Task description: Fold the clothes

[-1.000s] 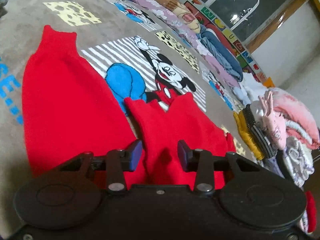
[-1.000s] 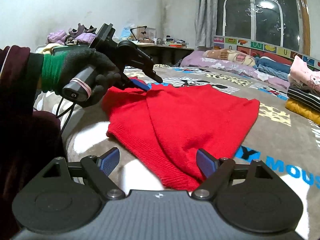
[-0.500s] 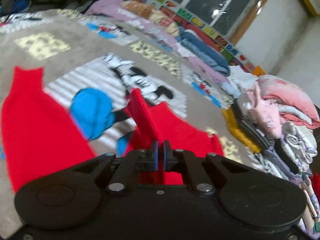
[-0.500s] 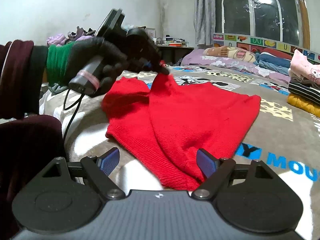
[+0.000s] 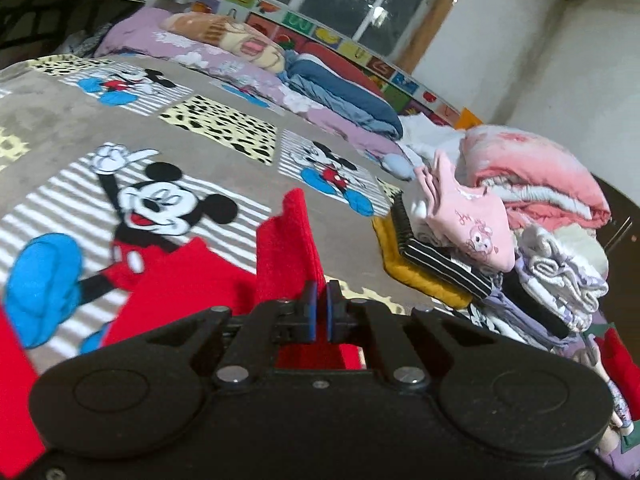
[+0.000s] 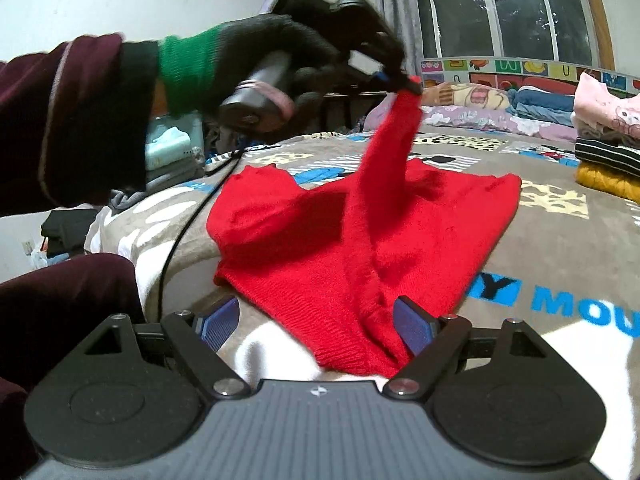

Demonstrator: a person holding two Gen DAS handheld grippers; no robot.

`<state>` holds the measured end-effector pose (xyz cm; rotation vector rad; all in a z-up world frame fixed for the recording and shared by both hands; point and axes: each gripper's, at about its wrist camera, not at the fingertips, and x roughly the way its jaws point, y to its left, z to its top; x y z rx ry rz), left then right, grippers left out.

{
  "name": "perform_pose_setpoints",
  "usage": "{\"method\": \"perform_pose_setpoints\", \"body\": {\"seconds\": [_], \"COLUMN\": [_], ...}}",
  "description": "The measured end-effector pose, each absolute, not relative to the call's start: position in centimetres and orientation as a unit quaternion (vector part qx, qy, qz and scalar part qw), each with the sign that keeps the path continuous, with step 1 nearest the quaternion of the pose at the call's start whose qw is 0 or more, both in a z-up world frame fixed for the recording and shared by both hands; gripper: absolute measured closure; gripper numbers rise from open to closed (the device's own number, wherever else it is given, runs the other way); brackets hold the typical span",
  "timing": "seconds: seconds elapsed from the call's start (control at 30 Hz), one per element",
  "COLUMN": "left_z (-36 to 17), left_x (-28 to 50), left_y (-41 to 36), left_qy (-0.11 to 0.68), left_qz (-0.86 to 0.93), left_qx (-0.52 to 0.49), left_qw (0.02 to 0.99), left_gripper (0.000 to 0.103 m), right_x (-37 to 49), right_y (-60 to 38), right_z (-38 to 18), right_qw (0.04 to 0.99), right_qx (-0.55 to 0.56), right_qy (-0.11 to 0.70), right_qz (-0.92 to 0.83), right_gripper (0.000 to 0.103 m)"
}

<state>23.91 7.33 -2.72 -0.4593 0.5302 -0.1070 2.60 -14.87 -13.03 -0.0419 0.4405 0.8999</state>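
On blanket (image 6: 560, 240): ribbed red knit (image 6: 320, 240), seemingly.

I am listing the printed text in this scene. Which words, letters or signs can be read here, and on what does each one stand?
"MOU", cut by the picture's edge, after a part-hidden "Y": blue print on the blanket.
"U": a tile of the picture border under the window; another tile shows a shape like "W".
Embroidery on the pink garment: too small to read.
Nothing readable on the red sweater.
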Motion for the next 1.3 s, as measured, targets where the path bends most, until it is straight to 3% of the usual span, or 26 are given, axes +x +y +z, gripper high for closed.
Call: {"method": "perform_pose_setpoints", "body": {"seconds": [0.8, 0.97, 1.0, 1.07, 1.13, 1.3], "left_z": [-8.6, -9.8, -10.1, -10.2, -9.5, -7.2], "left_x": [30.0, 30.9, 31.1, 30.9, 30.2, 27.1], "left_y": [-1.1, -3.0, -3.4, -3.9, -3.8, -2.3], "left_qy": [0.324, 0.341, 0.349, 0.353, 0.334, 0.29], "left_qz": [-0.048, -0.08, -0.088, -0.102, -0.113, -0.112], "left_qx": [-0.077, -0.001, 0.016, 0.04, 0.045, 0.041], "left_qw": [0.942, 0.937, 0.933, 0.929, 0.935, 0.95], "left_gripper": [0.101, 0.101, 0.1, 0.086, 0.078, 0.078], "right_x": [3.2, 3.3, 3.3, 3.3, 3.3, 3.6], "right_y": [-15.2, -15.3, -15.2, -15.1, -15.0, -15.1], "right_z": [-13.3, -13.4, -13.4, -13.4, -13.4, -13.3], "right_qw": [0.865, 0.863, 0.863, 0.862, 0.862, 0.86], "right_qx": [-0.014, -0.011, -0.011, -0.014, -0.016, -0.005], "right_qy": [0.219, 0.223, 0.223, 0.224, 0.224, 0.228], "right_qz": [0.45, 0.453, 0.453, 0.454, 0.454, 0.457], "right_gripper": [0.019, 0.019, 0.019, 0.019, 0.018, 0.017]}}
